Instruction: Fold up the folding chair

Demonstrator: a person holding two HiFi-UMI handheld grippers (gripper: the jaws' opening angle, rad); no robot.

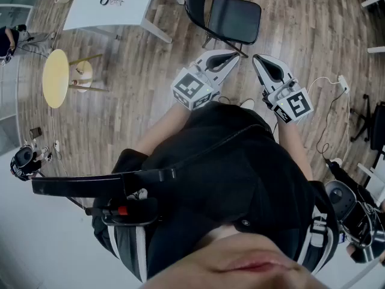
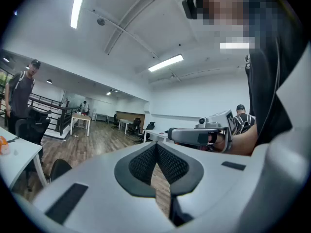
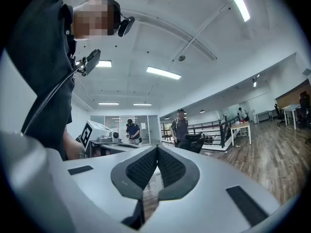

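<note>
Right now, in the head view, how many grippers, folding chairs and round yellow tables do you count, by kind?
grippers: 2, the left gripper and the right gripper, both shut and empty
folding chair: 1, black, unfolded
round yellow table: 1
total: 4

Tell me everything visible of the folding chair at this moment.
The folding chair stands unfolded on the wood floor, just beyond the gripper tips and beside a white table. Its black, slightly glossy padded seat lies flat, with a curved black backrest at its left in the head view and a thin dark tubular frame. Nothing rests on it. Neither the left gripper nor the right gripper grips it.
</note>
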